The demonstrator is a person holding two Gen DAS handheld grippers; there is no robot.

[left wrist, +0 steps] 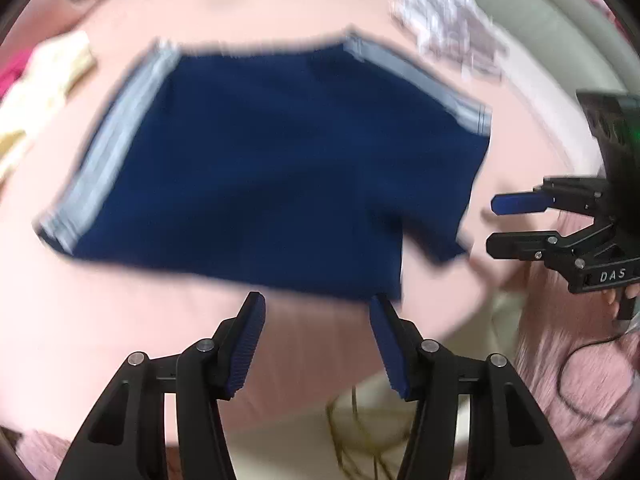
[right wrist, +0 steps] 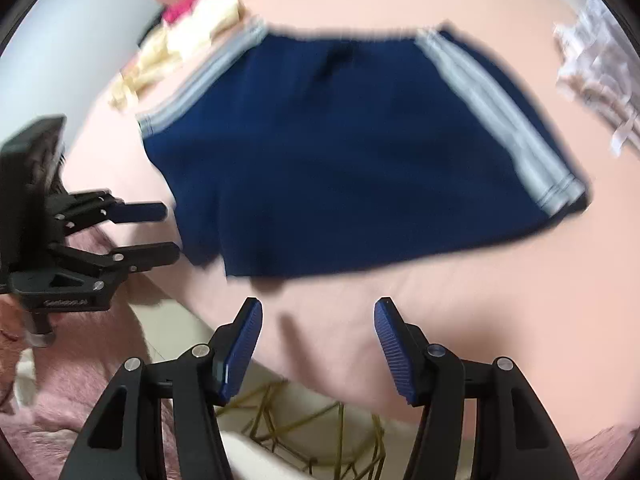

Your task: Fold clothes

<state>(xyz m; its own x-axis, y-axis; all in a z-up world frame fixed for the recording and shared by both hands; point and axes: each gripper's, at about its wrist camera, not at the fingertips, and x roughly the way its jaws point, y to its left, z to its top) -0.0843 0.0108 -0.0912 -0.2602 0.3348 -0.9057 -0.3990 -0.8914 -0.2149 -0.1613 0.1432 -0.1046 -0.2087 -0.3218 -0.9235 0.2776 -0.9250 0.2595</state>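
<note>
Navy shorts with grey side stripes lie spread flat on the pink surface, waistband at the far side and leg hems nearest the cameras. The left wrist view shows the left hand-held gripper wide open and empty just short of the near hem, with the right hand-held gripper at the right edge, fingers parted, beside the shorts' right leg. The right wrist view shows that same gripper open and holding nothing. A cream garment and something bright pink lie far left; white lacy cloth lies far right. Below the surface's near edge, the right view shows a gold wire frame and fuzzy pink fabric.
</note>
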